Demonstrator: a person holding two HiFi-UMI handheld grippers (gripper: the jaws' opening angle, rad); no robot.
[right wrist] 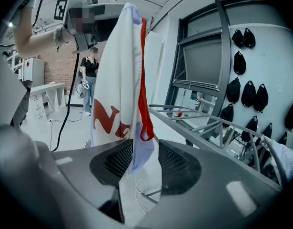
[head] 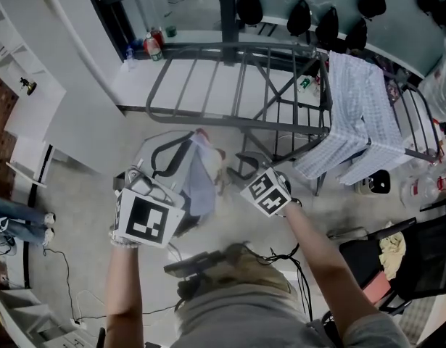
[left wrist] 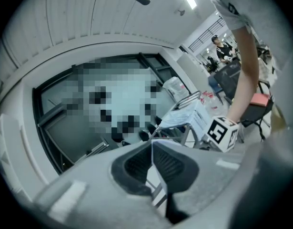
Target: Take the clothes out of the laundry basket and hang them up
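Observation:
A white and pale-blue garment (head: 199,174) with red print hangs between my two grippers, above a grey laundry basket (head: 156,153) on the floor. My left gripper (head: 151,191) is shut on it; a thin edge of the cloth (left wrist: 156,171) shows pinched between its pads (left wrist: 136,163). In the right gripper view the garment (right wrist: 118,80) dangles from the left gripper up high and runs down between the jaws of my right gripper (right wrist: 145,159). Those jaws stand wide open and the pads (right wrist: 177,163) do not press the cloth. The right gripper (head: 252,174) is beside the garment.
A grey metal drying rack (head: 237,85) stands just beyond the basket, with a checked cloth (head: 360,114) draped over its right end. Dark caps (head: 310,13) hang on the wall behind. A chair with a cloth (head: 397,256) is at the right, and cables (head: 63,267) lie on the floor.

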